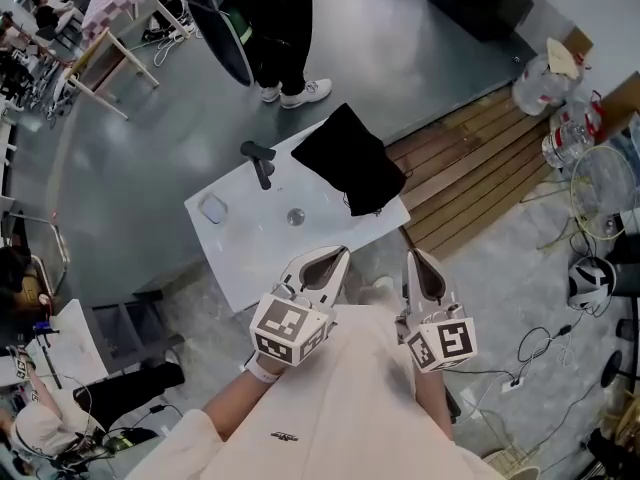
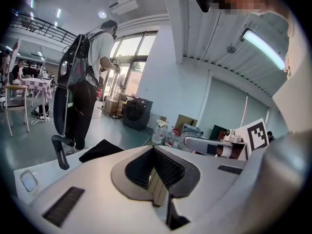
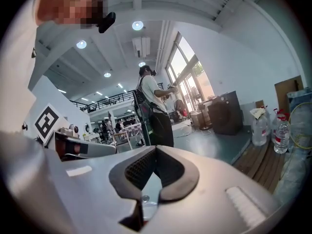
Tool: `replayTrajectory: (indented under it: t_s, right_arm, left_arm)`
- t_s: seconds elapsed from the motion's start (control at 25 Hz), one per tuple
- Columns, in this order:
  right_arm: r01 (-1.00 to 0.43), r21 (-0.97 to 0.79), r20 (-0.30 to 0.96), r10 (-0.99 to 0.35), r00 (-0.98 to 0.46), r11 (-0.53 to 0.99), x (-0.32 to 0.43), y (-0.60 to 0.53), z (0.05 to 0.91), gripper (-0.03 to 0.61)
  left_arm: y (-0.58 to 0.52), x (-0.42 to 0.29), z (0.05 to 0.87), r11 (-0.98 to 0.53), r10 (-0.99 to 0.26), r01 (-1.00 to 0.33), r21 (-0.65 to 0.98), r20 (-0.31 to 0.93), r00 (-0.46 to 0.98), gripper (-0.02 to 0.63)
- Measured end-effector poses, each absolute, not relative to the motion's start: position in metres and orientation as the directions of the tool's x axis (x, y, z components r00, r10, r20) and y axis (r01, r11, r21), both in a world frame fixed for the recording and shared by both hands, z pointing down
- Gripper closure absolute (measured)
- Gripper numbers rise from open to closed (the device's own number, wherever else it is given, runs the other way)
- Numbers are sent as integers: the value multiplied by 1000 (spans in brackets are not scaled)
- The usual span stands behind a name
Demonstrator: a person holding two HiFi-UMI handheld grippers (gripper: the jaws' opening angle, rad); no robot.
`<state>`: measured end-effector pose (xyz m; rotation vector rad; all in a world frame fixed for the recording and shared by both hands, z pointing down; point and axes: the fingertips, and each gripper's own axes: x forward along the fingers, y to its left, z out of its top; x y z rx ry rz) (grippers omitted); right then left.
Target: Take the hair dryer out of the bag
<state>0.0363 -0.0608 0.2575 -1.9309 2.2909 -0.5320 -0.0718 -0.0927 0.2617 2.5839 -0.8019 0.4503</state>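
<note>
A dark grey hair dryer [image 1: 260,161] lies on the white table [image 1: 250,258], left of a flat black bag [image 1: 350,158]. In the left gripper view the hair dryer [image 2: 59,151] and the bag [image 2: 100,150] lie beyond the jaws. My left gripper [image 1: 335,254] hovers at the table's near edge, shut and empty, well short of both. My right gripper [image 1: 415,259] is beside it on the right, also shut with nothing in it. The left gripper [image 2: 153,148] and right gripper [image 3: 156,147] show closed jaws in their own views.
A small round object [image 1: 295,216] and a pale rectangular item [image 1: 213,208] lie on the table. A person [image 1: 280,28] stands past its far side. A wooden platform [image 1: 480,168], water bottles [image 1: 545,83], a fan [image 1: 600,178] and floor cables are on the right.
</note>
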Motion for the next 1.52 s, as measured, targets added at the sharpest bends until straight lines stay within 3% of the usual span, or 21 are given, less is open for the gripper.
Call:
replayTrajectory:
  t_s: [0.44,0.8,1.52]
  right_arm:
    - [-956,-221,186,-954,-235,192,49,-91,280,568]
    - [-958,-246,247,-946,-212,150,67,-102,317,568]
    - [-950,-222,310,-908,-283,221,77,-138,402,566]
  left_arm:
    - [-118,-50,298,-787,-414,-569,239,478,774,607]
    - [-131,-23,341,-809,-382,-554,194,543,748,606]
    - [-163,2,446,-795,-393,-596,114,652,649,606]
